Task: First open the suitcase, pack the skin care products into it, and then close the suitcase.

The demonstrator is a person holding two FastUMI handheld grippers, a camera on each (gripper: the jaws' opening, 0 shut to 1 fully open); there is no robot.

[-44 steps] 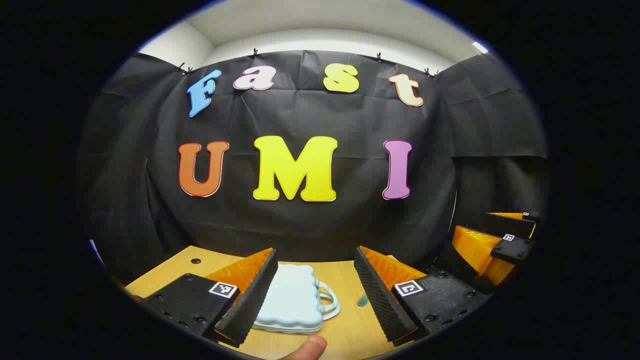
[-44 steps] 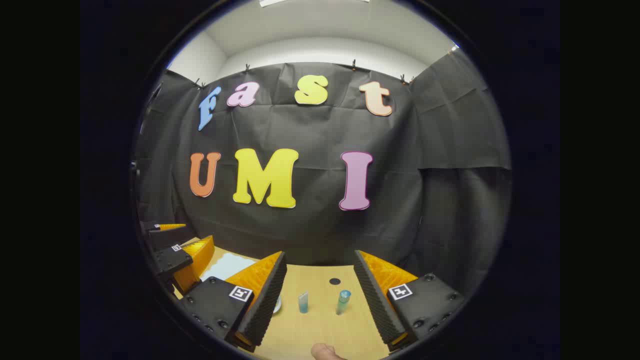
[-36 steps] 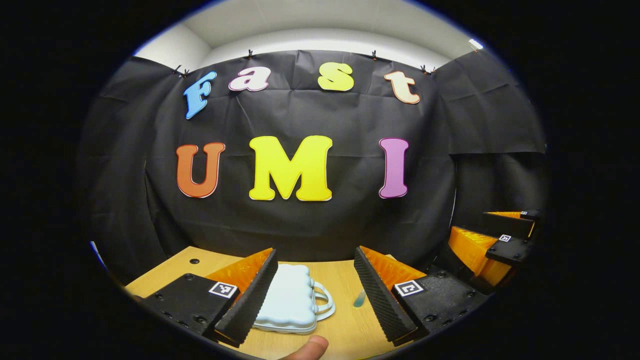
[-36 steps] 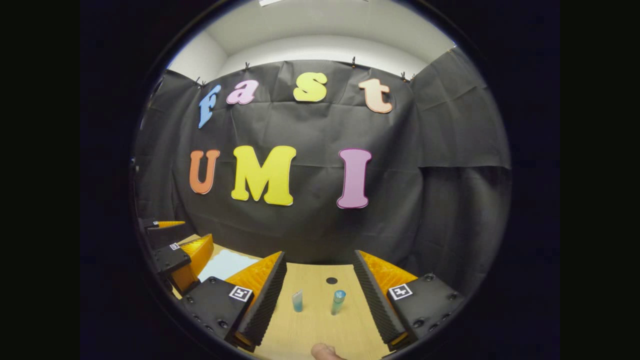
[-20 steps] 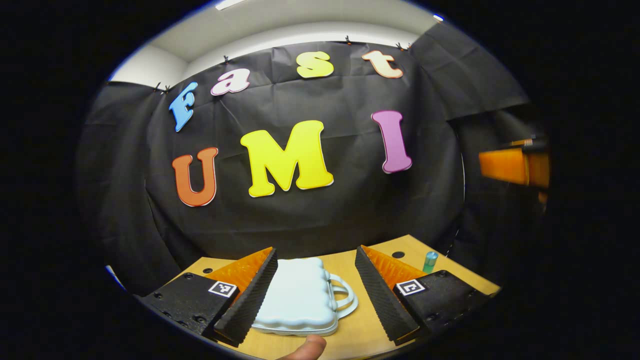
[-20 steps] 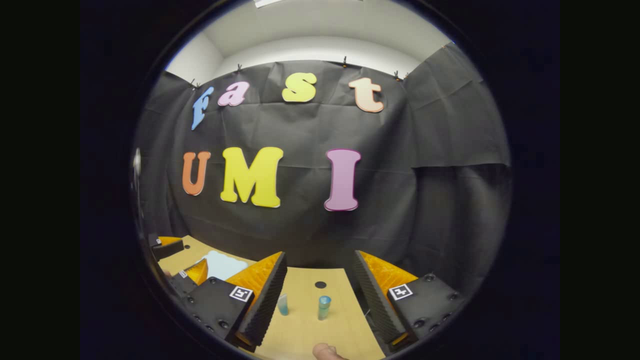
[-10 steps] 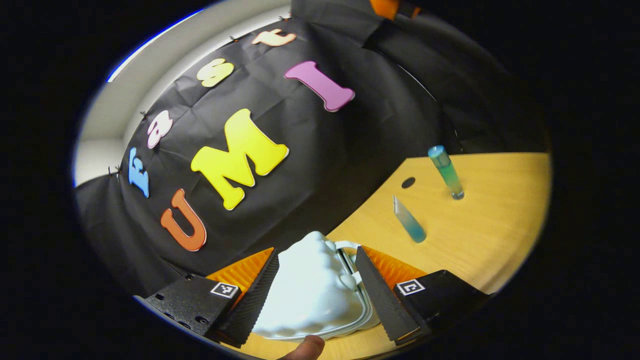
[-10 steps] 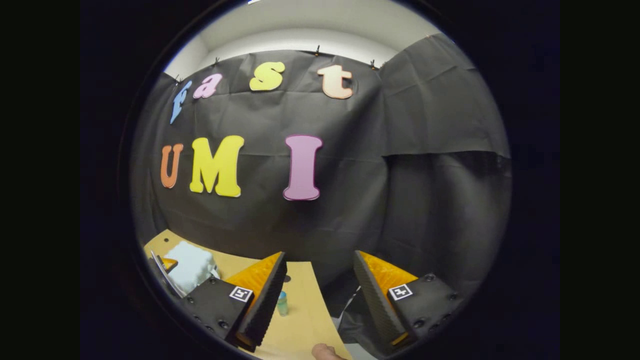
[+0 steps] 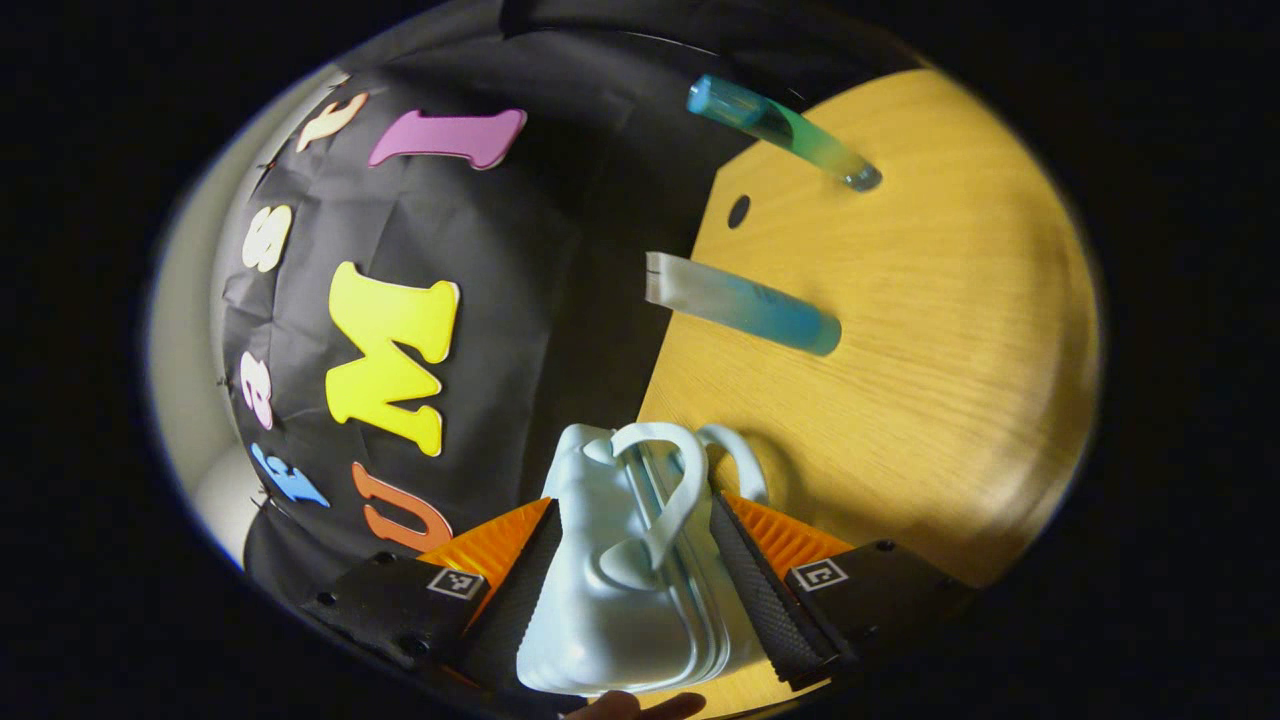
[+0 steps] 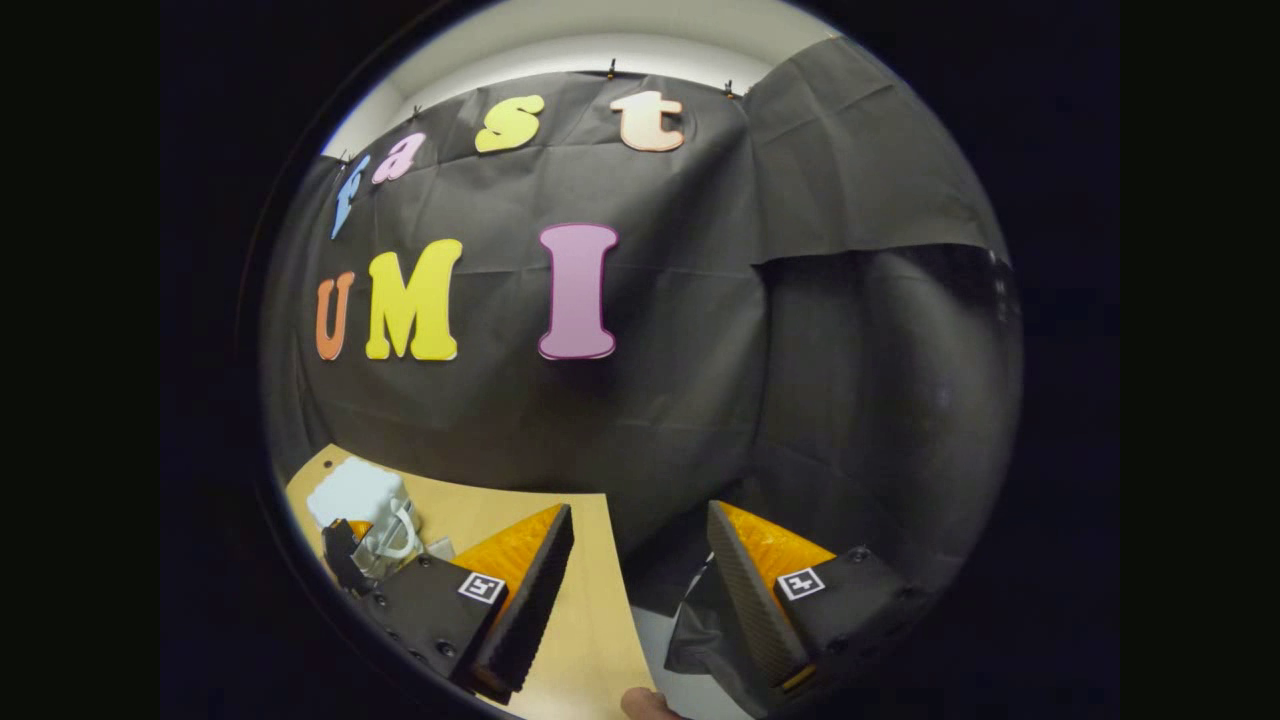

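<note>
Gripping the suitcase (image 9: 620, 590) is where you stand now: your left gripper (image 9: 635, 590) has its jaws clamped on the small pale case, one ribbed pad on each broad side, and the view is rolled hard over so the surface (image 9: 930, 330) rises on the right. You are on the first step, opening; the two shells look closed, seam lines running between the jaws. By my reading, the next move calls for setting the case down steady and parting the shells at the seam without letting it slip.

The case is glossy moulded plastic with a scalloped, cloud-like outline and two looped handles (image 9: 670, 480) at its far end. Beyond it on the wood-grain surface stand a flat-crimped tube (image 9: 740, 303), clear fading to blue, and farther off a round teal-capped bottle (image 9: 780, 130).

Your right gripper (image 10: 640, 590) hangs at the surface's edge, jaws apart and holding nothing, well away from the products.
</note>
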